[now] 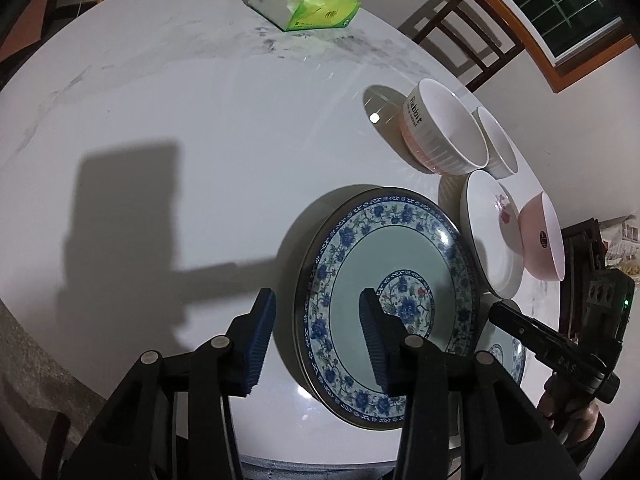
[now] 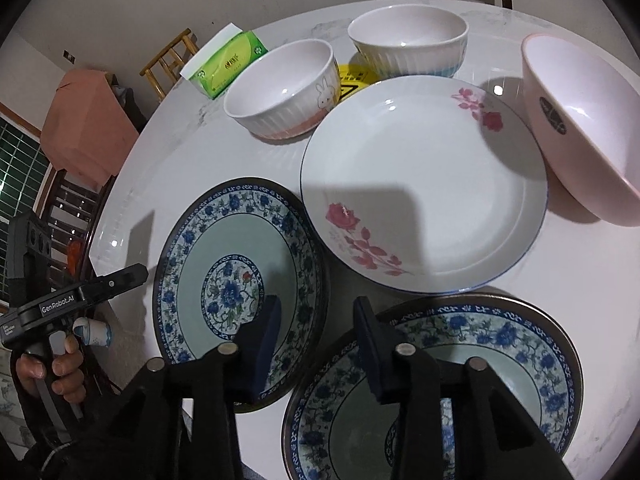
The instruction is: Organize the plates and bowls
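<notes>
My left gripper is open, its fingers straddling the left rim of a blue floral plate, one pad over the plate and one outside it. That plate also shows in the right wrist view. My right gripper is open and empty above the gap between that plate and a second blue floral plate. A white rose plate lies behind them. A rabbit bowl, a ribbed white bowl and a pink bowl stand at the back.
A green tissue pack lies on the far side of the round white table. A yellow sticker lies between the bowls. Wooden chairs stand around the table. The table's near edge is just below the plates.
</notes>
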Tool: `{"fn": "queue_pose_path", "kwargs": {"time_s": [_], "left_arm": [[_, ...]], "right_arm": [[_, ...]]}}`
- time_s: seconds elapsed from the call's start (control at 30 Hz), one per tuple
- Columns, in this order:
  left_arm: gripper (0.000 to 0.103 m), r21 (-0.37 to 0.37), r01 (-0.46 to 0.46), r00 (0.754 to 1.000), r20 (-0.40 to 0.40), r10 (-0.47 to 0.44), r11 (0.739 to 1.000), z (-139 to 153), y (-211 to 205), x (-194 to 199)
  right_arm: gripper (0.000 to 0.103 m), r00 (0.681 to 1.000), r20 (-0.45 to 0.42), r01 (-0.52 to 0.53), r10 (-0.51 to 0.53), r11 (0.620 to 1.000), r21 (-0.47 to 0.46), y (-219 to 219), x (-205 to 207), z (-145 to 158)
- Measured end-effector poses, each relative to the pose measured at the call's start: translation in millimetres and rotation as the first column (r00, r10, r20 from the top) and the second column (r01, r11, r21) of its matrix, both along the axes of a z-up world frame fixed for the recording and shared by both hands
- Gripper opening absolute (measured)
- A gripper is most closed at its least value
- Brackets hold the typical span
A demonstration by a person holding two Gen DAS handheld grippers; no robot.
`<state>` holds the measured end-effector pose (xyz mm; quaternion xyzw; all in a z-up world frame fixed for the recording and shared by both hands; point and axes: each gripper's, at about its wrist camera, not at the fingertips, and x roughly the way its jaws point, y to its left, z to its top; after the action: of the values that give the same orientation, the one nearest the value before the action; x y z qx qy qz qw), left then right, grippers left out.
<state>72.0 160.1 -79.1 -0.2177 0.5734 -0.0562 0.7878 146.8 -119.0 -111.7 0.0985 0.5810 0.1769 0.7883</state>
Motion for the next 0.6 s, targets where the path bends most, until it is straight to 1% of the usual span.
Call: {"fn": "queue_pose_path", "kwargs": {"time_s": [0.2,0.23,0.3,0.37,0.57,0.6], "left_arm": [[0.031,-0.007,0.011,1.000,-0.010,-0.011,1.000,-6.4,4.0,-0.1],[0.029,-0.006,0.013,1.000,-0.011,-0.013,1.000,-7.5,4.1,0.3],[0.027,-0.003,0.018,1.000,-0.014,-0.018,1.000,-9.7,3.5,1.0],[0.022,-0.002,0.023,1.000,-0.017,-0.023,1.000,-11.7,2.8,2.0],[0.019,0.005,0.040,0.999,-0.026,-0.040,0.999,-17.0,2.8,4.7],[0.019,0.005,0.041,0.999,-0.028,-0.041,0.999,-17.9,2.5,4.9]], "right_arm": [[0.031,1.000,-0.018,-0.004,0.004,1.000,-0.004,2.8,6.0,-6.0],[0.028,1.000,-0.021,-0.008,0.008,1.000,-0.001,2.9,6.9,-6.4],[0.026,1.000,-0.026,-0.010,0.010,1.000,0.000,4.1,8.2,-7.8],[0.026,1.000,-0.026,-0.015,0.015,1.000,-0.001,5.5,9.7,-9.0],[0.023,0.999,-0.025,-0.025,0.025,1.000,-0.004,12.2,14.4,-11.3],[0.021,0.999,-0.027,-0.026,0.026,1.000,-0.006,12.9,15.3,-11.8]]}}
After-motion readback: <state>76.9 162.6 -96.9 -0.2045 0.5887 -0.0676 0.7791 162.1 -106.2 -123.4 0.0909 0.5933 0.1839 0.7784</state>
